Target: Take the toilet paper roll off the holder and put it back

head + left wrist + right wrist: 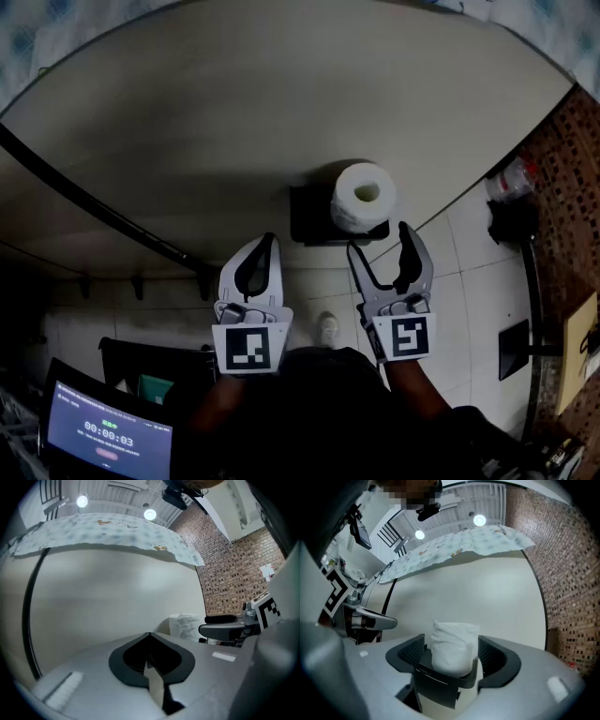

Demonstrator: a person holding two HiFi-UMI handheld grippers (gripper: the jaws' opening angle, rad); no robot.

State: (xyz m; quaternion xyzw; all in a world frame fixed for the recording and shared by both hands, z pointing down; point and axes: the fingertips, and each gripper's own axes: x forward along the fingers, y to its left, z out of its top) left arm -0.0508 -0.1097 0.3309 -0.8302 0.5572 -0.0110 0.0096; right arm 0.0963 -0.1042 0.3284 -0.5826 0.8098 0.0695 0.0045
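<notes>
A white toilet paper roll point(363, 197) sits upright on a black holder point(314, 223) fixed to the pale wall. My right gripper point(380, 239) is open just below the roll, its tips short of it. In the right gripper view the roll point(452, 644) appears between the two dark pads point(410, 651) on the holder's ledge point(440, 679), with small gaps either side. My left gripper point(269, 244) is shut and empty, left of the holder. In the left gripper view its jaws point(150, 656) meet, and the roll point(185, 624) and right gripper point(225, 625) lie to the right.
A black pipe point(94, 202) runs diagonally along the wall at left. A brick wall point(562, 159) stands at right, with a black object point(511, 220) near it. A lit screen point(108, 436) is at bottom left. White floor tiles point(469, 281) and a shoe point(327, 328) lie below.
</notes>
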